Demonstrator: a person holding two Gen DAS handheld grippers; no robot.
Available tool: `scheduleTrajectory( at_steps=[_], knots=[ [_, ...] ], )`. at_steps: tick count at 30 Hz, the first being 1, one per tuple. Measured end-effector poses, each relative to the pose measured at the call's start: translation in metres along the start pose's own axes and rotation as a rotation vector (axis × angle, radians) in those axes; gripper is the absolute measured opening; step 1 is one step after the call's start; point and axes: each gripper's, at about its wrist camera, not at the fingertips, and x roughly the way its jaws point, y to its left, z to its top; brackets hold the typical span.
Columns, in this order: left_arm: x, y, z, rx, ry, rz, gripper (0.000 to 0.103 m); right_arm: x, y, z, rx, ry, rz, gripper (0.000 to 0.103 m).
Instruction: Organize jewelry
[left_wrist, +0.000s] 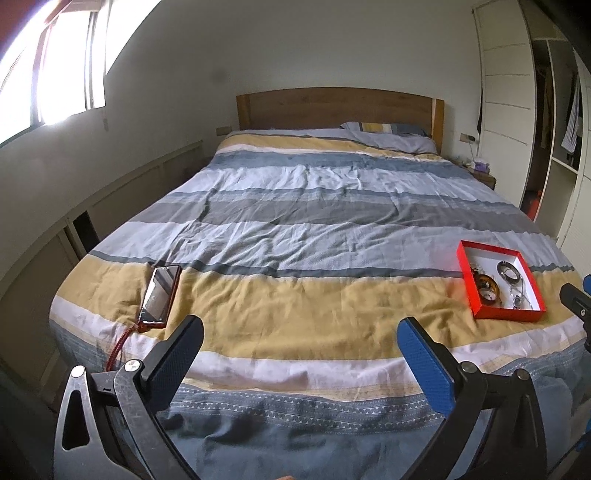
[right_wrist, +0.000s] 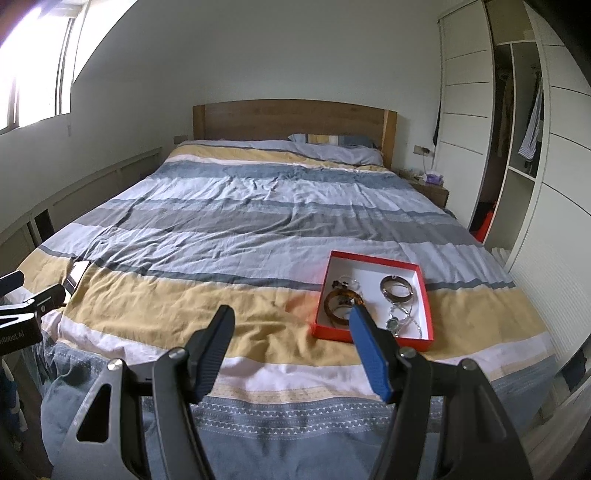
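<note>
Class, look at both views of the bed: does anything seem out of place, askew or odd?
One thing: a phone in a red case lies askew on the bedspread, far from the red box of jewelry. Nothing looks spilled or damaged.

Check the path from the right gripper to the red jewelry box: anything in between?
Nothing visible blocks it. The right gripper, jaws open and empty, faces bare bedspread up to the red box. The phone lies far off to the other side.
</note>
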Motion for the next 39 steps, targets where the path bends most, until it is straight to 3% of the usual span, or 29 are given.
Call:
scheduleTrajectory(
  at_steps=[39],
  knots=[
    [-0.006, -0.009, -0.009, 0.028, -0.007, -0.011, 0.102, 0.008, -0.009, -0.018, 0.042, 0.027, -0.018, 0.063]
  ],
)
